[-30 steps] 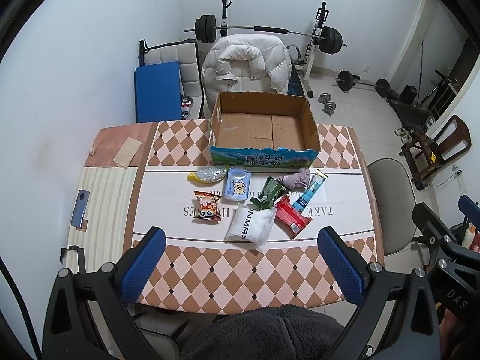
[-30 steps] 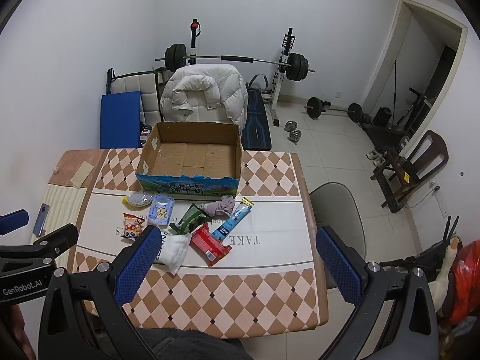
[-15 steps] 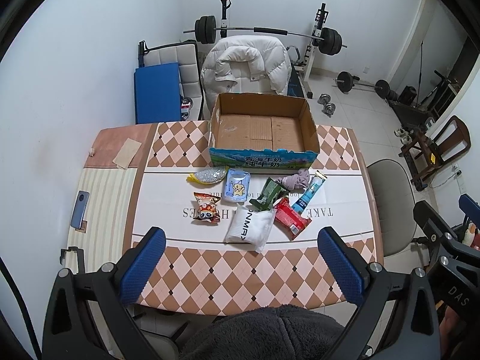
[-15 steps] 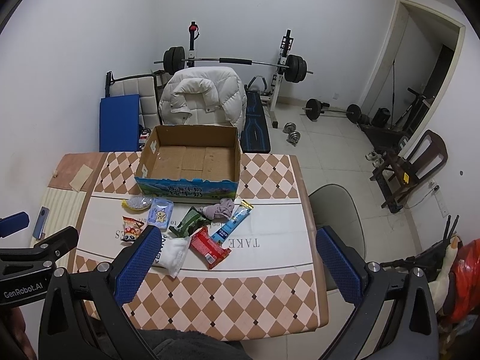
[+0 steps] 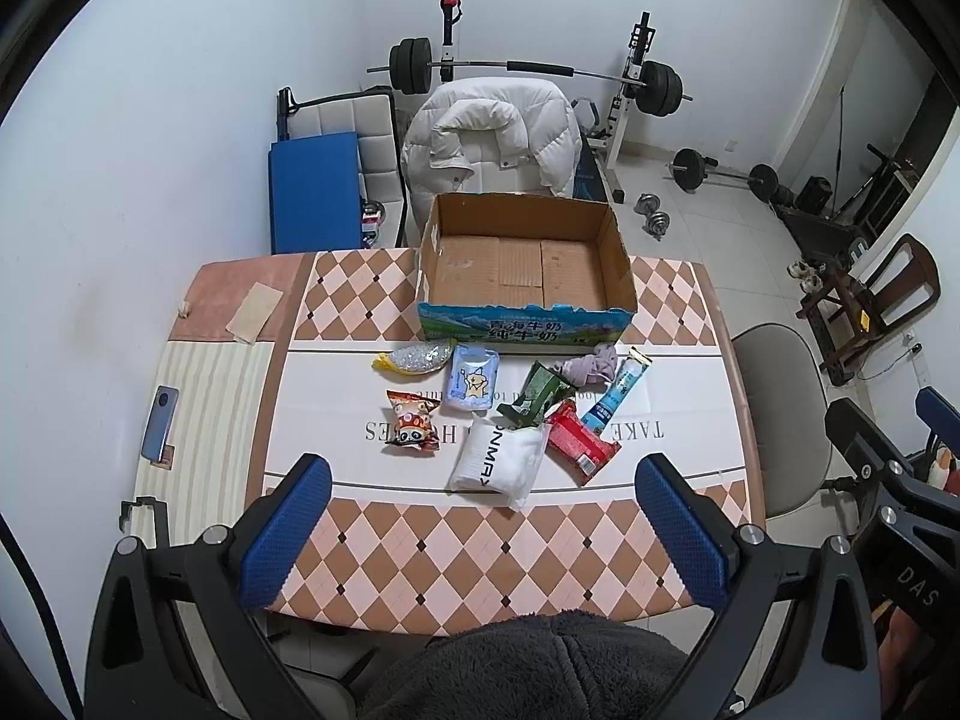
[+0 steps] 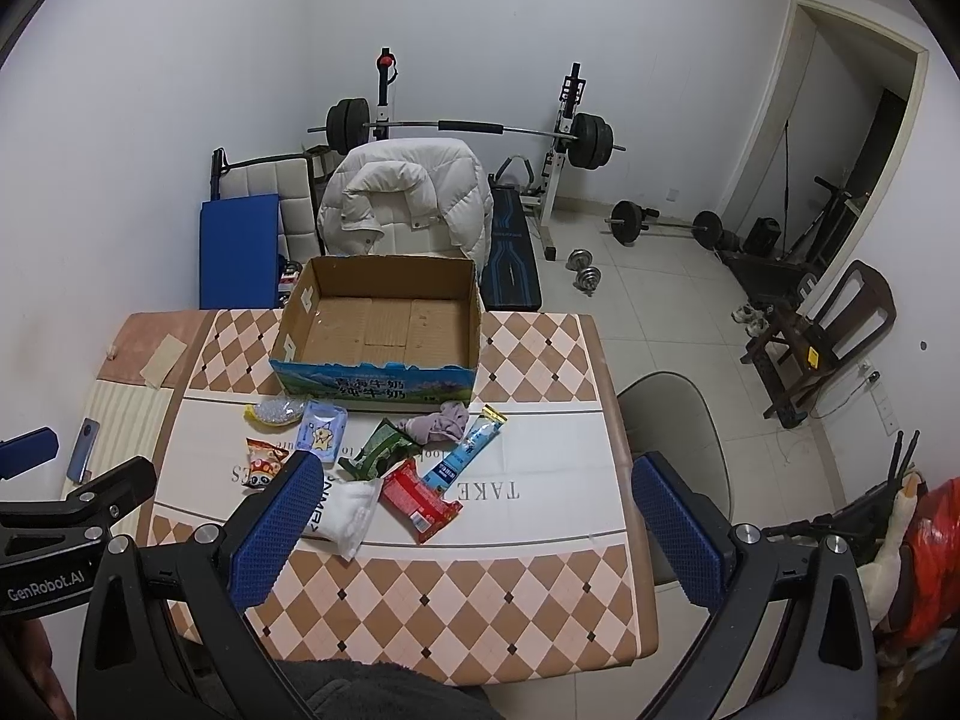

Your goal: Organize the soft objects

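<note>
An open, empty cardboard box (image 5: 522, 258) stands at the table's far side. Soft items lie in front of it: a white pouch (image 5: 498, 462), a red packet (image 5: 579, 441), a green packet (image 5: 537, 396), a grey cloth (image 5: 591, 363), a blue stick pack (image 5: 618, 393), a pale blue pouch (image 5: 474, 381), a snack bag (image 5: 411, 429) and a yellow-ended bead bag (image 5: 414, 357). My left gripper (image 5: 480, 534) is open and empty, high above the near table edge. My right gripper (image 6: 480, 534) is open and empty, also high above the near edge.
A phone (image 5: 159, 423) lies on the table's left strip. A grey chair (image 5: 786, 408) stands right of the table (image 5: 480, 564). A white jacket on a chair (image 5: 489, 141), a weight bench and dumbbells stand behind the box.
Both views have drifted slightly back, so the table and box sit a little lower in frame. Nothing on the table has moved.
</note>
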Motion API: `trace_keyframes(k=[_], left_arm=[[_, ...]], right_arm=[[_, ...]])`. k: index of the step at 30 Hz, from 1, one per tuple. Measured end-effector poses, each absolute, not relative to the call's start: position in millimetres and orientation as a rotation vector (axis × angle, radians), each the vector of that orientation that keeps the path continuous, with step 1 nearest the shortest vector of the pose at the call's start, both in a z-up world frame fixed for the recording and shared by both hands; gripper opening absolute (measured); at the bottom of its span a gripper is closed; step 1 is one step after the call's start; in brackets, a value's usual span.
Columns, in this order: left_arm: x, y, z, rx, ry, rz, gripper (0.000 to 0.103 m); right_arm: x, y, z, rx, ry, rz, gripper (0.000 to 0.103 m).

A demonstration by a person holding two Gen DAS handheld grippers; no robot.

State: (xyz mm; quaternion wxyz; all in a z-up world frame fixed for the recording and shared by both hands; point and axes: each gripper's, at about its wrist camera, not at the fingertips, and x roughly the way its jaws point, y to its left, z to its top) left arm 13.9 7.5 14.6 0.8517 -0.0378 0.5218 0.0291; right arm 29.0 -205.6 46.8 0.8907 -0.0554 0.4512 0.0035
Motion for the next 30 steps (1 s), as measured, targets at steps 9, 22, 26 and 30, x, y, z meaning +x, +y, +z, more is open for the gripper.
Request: trace_keyframes(k=[9,22,26,30], left_arm=[[17.4,6.0,17.6,-0.079,1.094,0.062,0.103],[19.8,6.5,21.0,-0.079,1.089,0.062,0.103],[17.4,6.1,19.5,-0.078,1.089,0.061,0.103],[20.0,5.7,21.1,-0.082,1.092,0.061,0.103]], right_arm=[[28.9,-206.1,46.9,-0.117,0.935,0.008,0.103],[28.2,-206.9,46.2,-0.116,0.932,0.01,0.103],[27.7,-207.6,46.1,-0.114,0.931,0.011,0.103],[29.3,-207.6,45.8,-0.104,0.935,0.011,0.103]])
